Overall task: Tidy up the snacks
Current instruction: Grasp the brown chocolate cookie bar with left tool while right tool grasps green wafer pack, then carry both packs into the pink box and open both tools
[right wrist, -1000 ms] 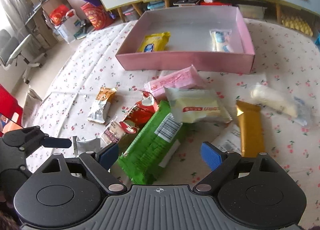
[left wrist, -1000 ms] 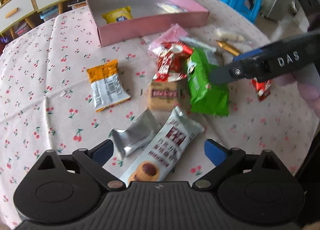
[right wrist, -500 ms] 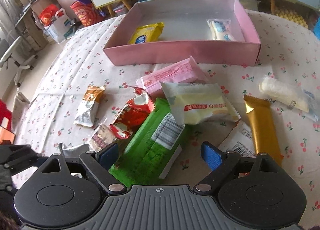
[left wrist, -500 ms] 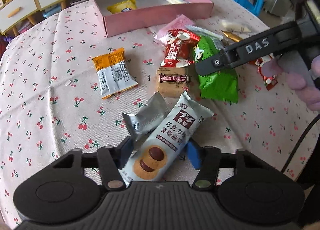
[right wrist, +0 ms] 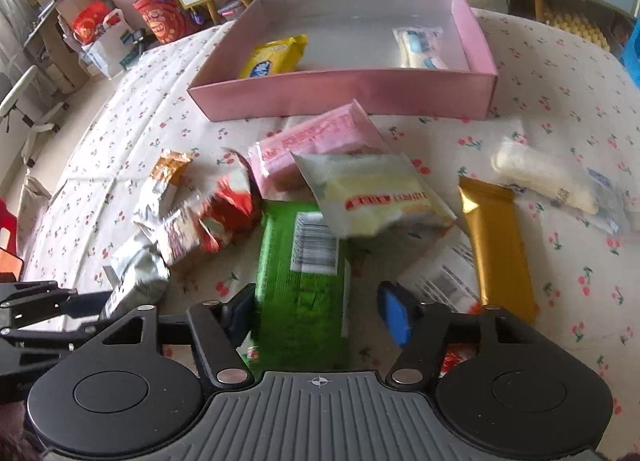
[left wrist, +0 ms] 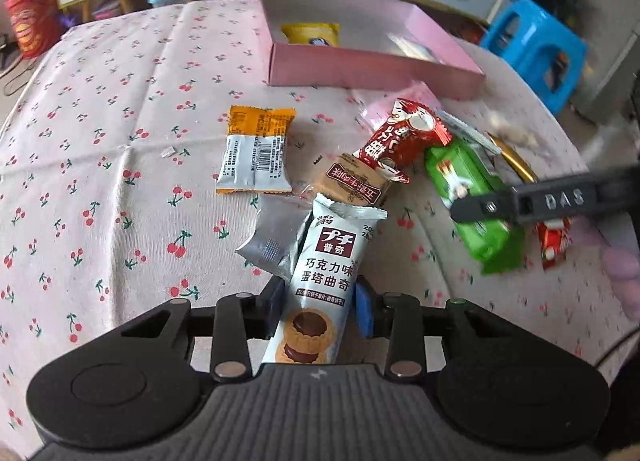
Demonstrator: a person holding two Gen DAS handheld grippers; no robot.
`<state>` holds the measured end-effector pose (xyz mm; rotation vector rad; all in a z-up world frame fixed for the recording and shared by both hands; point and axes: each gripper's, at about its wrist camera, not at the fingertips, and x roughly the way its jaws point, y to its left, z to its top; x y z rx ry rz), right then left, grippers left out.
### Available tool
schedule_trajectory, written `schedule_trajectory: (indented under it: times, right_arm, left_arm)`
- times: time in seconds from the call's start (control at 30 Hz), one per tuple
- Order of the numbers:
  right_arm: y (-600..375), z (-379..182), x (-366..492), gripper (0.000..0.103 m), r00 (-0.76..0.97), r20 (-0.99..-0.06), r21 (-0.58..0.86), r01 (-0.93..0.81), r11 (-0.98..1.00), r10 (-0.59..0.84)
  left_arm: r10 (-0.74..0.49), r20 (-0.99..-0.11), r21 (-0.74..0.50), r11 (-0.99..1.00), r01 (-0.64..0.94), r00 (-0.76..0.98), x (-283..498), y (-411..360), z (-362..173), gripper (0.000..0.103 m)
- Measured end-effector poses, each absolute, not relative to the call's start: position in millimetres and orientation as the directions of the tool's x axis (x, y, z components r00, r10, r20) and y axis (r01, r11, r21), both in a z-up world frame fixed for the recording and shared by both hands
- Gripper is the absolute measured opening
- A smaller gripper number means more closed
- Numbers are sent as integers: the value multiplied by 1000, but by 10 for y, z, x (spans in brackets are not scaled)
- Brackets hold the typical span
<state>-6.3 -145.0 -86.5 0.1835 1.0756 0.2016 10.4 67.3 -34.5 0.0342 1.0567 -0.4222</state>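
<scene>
My left gripper [left wrist: 320,303] is shut on a white chocolate-tart cookie packet [left wrist: 326,277] and holds it tilted up off the cherry-print cloth. My right gripper [right wrist: 320,311] stands open around the near end of a green snack packet [right wrist: 302,281], which also shows in the left wrist view [left wrist: 472,197]; the left pad looks close to it, the right pad apart. A pink box [right wrist: 348,95] at the back holds a yellow packet [right wrist: 276,57] and a white-blue packet [right wrist: 420,49].
Loose snacks lie between grippers and box: a silver packet [left wrist: 268,249], an orange-silver packet [left wrist: 256,153], a brown packet [left wrist: 352,181], a red packet [left wrist: 400,137], a pink packet [right wrist: 316,141], a cream packet [right wrist: 372,193], a gold bar [right wrist: 496,249]. A blue stool [left wrist: 536,45] stands beyond the table.
My left gripper closed on the cookie packet and lifted its front end. My right gripper moved forward over the green packet and its jaws narrowed.
</scene>
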Motion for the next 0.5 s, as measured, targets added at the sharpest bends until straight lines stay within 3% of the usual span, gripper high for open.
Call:
schedule_trajectory:
  times: [0.1,0.23,0.3,0.37,0.5]
  right_arm:
    - [-1527,-863,-109,55,447,-859,254,-53,966,250]
    - [-1596,-846,-165,57,446,-856,263,-59,963,261]
    - [-1612,-842,-178,59,442,-855,271,-61,961,270]
    - [-1630,-843,-178,60,432,-857,286,-58,956,282]
    - [-1613,-826,-176,60,440,-850,291,-63,955,288]
  left_arm:
    - [-314,-840,-191,934,300,443,98,665,-357,35]
    - [-311,-847,-188,934,303,431,92,651,-333,40]
    - [-310,-855,-188,932,310,414,90,638,-332,53]
    - [-303,-866,-183,932,313,396,85,626,-333,58]
    - [-281,-878,-166,938,304,387,88,625,-329,57]
